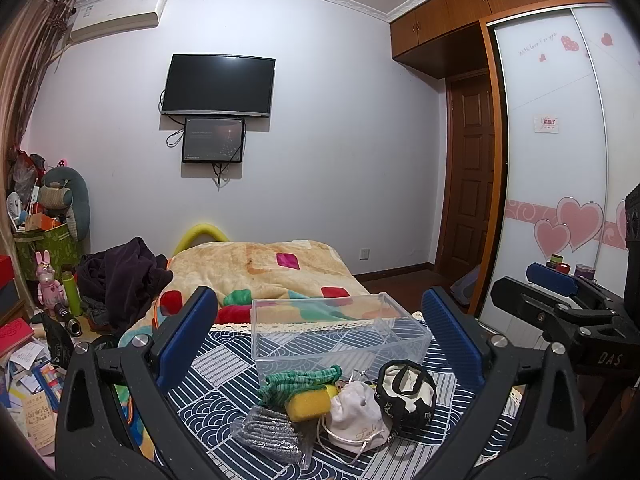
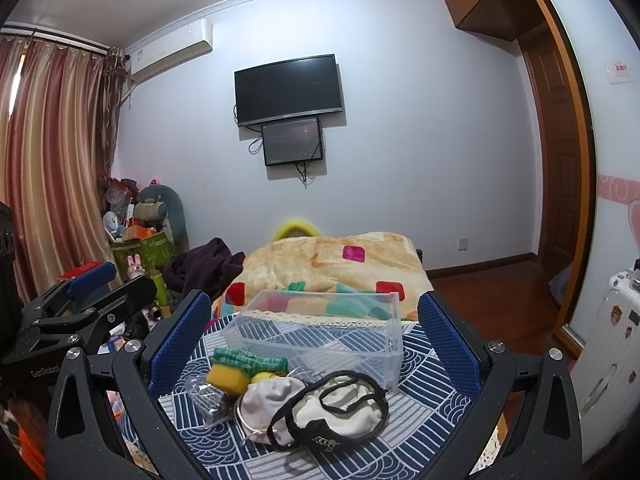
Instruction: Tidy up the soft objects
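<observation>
Okay, quick pass, we log it as follows.
Left tongs (image 1: pixel 316 328): spread wide, gripping nothing; we hover them above the pile, likely lining up a first pick.
Right tongs (image 2: pixel 314 330): also spread wide and holding nothing, aimed over the same pile.
Surface (image 2: pixel 420 408): blue patterned cloth, everything sits on it.
Clear bin (image 1: pixel 340 336): at 12 o'clock behind the pile, looks bare inside; we judge it the drop spot, set just beside the items for a short carry.
Soft objects: bunched at 6 o'clock in front of the bin, touching each other.
Green knit cloth (image 1: pixel 300 380): at 11 o'clock in the pile, draped over the yellow sponge (image 1: pixel 308 402).
Grey bagged scrubber (image 1: pixel 272 434): 8 o'clock corner.
White drawstring pouch (image 1: pixel 354 416): middle, cord trailing loose, may snag.
Black-and-cream pouch (image 1: pixel 408 392): 3 o'clock side, nearest the right tongs.
Progress: nothing binned yet, we judge this the start.
</observation>
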`<control>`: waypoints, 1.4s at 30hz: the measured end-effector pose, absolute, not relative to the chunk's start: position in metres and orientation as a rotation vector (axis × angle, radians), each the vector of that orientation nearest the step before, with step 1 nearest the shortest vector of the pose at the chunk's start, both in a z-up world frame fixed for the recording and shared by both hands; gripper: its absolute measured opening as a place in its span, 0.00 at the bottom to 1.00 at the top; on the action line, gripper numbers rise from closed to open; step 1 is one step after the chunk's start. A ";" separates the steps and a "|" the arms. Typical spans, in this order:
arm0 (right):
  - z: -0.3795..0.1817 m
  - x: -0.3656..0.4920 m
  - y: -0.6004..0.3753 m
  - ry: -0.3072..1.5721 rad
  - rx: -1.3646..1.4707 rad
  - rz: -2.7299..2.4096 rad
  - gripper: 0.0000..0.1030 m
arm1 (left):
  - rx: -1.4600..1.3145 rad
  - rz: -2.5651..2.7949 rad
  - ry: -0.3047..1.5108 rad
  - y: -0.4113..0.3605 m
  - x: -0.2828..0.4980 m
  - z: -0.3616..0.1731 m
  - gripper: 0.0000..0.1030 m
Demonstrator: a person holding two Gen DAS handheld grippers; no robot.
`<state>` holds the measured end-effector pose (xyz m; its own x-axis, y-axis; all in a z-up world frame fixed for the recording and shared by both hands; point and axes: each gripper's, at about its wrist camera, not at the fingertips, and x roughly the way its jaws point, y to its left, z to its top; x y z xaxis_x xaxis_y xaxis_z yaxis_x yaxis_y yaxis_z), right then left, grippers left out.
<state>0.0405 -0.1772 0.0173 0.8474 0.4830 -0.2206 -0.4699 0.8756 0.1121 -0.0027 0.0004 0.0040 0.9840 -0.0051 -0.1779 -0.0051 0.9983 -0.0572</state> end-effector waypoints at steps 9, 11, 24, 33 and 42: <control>0.016 0.040 -0.176 0.248 0.056 0.504 1.00 | -0.058 0.000 0.179 0.000 -0.004 0.005 1.00; 0.016 0.040 -0.176 0.247 0.056 0.505 1.00 | -0.058 0.001 0.179 0.000 -0.004 0.005 1.00; 0.013 0.040 -0.173 0.243 0.053 0.516 1.00 | -0.058 0.000 0.179 0.000 -0.004 0.004 1.00; 0.006 0.045 -0.175 0.265 0.043 0.498 1.00 | -0.061 -0.002 0.225 0.001 0.004 -0.004 1.00; -0.038 0.074 -0.175 0.456 0.043 0.491 1.00 | -0.093 -0.050 0.423 0.002 0.034 -0.058 1.00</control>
<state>0.0745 -0.1746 -0.0385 0.7838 0.4640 -0.4127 -0.4453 0.8832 0.1472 0.0343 0.0022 -0.0577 0.9106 -0.0678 -0.4077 0.0291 0.9945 -0.1003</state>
